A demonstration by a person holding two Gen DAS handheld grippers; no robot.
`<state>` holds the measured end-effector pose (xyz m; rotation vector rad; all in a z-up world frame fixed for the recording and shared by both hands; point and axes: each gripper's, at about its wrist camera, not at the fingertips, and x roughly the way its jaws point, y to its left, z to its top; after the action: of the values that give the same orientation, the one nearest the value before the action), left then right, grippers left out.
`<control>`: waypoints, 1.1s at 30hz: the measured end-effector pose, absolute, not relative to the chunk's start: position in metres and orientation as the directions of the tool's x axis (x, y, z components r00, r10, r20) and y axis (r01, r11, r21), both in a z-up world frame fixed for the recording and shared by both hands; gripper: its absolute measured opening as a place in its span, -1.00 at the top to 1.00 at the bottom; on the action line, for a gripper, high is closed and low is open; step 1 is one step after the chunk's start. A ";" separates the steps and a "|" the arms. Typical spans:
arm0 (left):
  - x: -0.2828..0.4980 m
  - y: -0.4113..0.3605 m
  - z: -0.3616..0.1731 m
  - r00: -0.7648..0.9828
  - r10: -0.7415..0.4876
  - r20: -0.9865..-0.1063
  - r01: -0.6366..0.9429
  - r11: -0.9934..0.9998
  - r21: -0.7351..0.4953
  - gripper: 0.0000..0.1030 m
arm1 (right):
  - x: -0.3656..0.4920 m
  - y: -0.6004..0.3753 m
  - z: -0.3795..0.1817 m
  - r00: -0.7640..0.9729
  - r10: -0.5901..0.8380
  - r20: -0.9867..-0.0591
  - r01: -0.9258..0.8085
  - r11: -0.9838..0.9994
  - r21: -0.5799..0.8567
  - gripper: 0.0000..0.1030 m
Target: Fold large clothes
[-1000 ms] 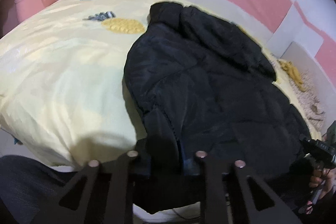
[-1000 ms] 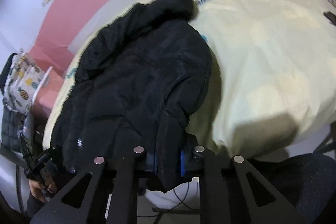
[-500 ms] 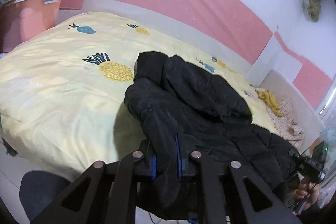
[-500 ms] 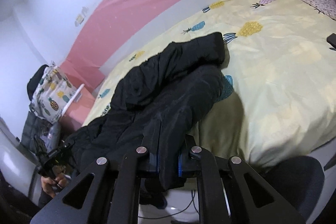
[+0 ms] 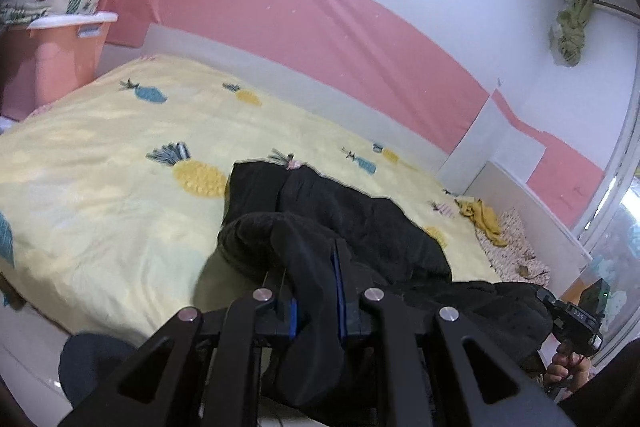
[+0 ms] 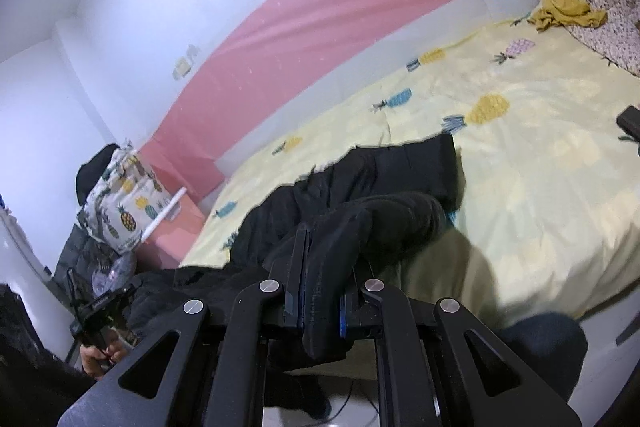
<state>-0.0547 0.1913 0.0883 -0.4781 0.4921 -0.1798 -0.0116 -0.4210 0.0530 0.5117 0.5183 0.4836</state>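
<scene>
The black padded jacket (image 5: pixel 360 227) lies on the bed (image 5: pixel 100 187), its far end flat near the pineapple print and its near end raised off the mattress. Its long axis runs away from both cameras, from the bed's near edge toward the pink wall (image 5: pixel 280 19). The left hand-held gripper (image 5: pixel 316 291) is clenched on a thick fold of the near edge, with dark fabric bulging between its blue-lined fingers; the right hand-held gripper (image 6: pixel 320 291) pinches a matching fold in the same way. Both sit at the near end, roughly level with each other, so neither is clearly closer to the far end. From each hand-held gripper the rest of the jacket stretches forward and slightly inward. Judging by this, the fold would carry the gripped edge forward along that axis to land on the far part. Whether the held parts are hem corners or sleeves is hard to tell, given the dark fabric.
</scene>
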 end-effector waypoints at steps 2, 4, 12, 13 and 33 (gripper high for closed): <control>-0.045 0.192 0.094 0.878 -0.285 -0.386 0.066 0.869 -0.491 0.73 | -0.001 -0.422 0.058 0.773 0.552 -0.313 -0.305 0.756 0.579 0.80; -0.031 0.193 0.100 0.887 -0.290 -0.359 0.081 0.865 -0.496 0.73 | 0.018 -0.421 0.065 0.785 0.549 -0.289 -0.302 0.745 0.594 0.80; 0.065 0.195 0.127 0.895 -0.292 -0.337 0.105 0.873 -0.476 0.73 | 0.111 -0.410 0.097 0.798 0.532 -0.283 -0.290 0.751 0.593 0.79; 0.080 0.195 0.128 0.892 -0.289 -0.348 0.098 0.874 -0.475 0.73 | 0.126 -0.408 0.098 0.793 0.534 -0.293 -0.282 0.749 0.600 0.79; 0.296 0.185 -0.004 0.719 -0.265 -0.643 -0.088 0.882 -0.462 0.59 | 0.348 -0.381 -0.032 0.573 0.511 -0.641 0.024 0.771 0.637 0.64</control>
<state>0.2964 0.1853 -0.0041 -0.4922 0.7706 -0.1027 0.3484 -0.3813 -0.0320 0.6469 0.9293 0.3105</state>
